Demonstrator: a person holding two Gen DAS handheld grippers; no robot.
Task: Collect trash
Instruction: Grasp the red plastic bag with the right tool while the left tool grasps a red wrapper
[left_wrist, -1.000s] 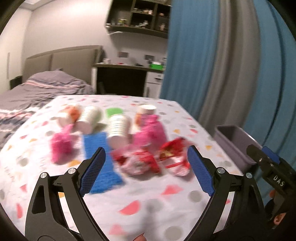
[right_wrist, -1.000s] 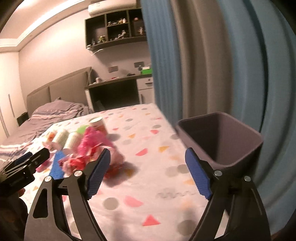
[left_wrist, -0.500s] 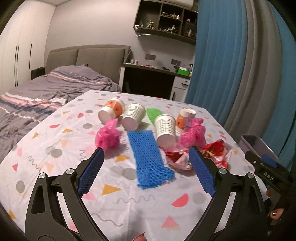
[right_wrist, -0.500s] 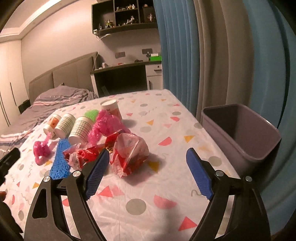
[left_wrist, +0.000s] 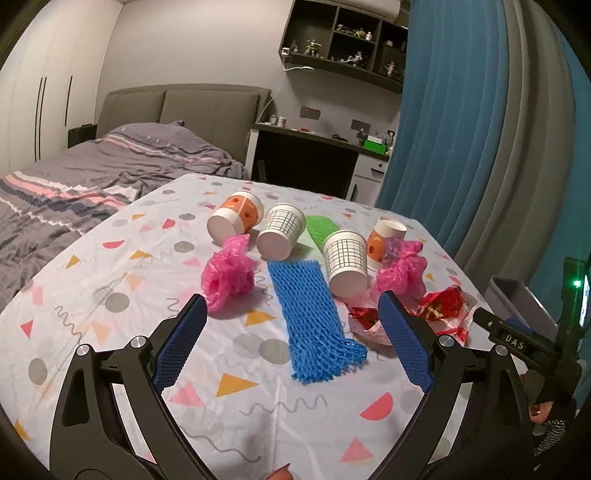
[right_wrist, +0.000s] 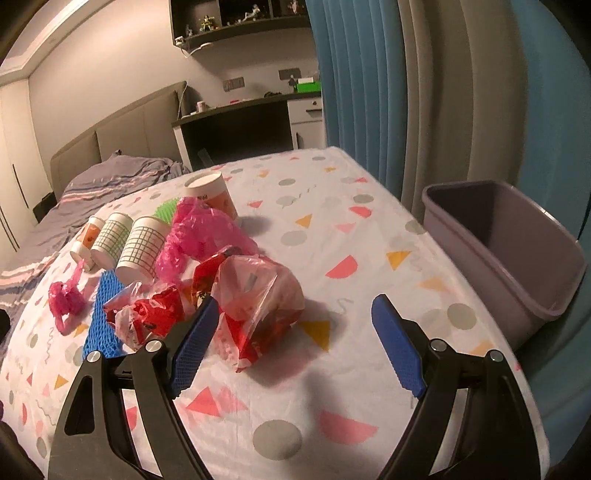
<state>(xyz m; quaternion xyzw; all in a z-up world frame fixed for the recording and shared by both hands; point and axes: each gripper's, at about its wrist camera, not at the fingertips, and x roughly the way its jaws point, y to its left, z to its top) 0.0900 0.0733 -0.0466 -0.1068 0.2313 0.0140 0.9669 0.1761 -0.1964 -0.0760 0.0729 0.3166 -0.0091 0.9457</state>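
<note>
Right tongs have neared the crumpled red-and-clear wrapper.

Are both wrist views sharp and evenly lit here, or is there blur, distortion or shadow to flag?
Left wrist view: sharp, blue foam net crisp, curtain bowed by the fisheye, dark vignette at corners. Right wrist view: also sharp but warmer; red plastic bag casts a soft shadow on the tablecloth; bin interior dim.

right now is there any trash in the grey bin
No, the grey bin shows only bare inner walls in the right wrist view, and the wrappers still lie on the table.
</note>
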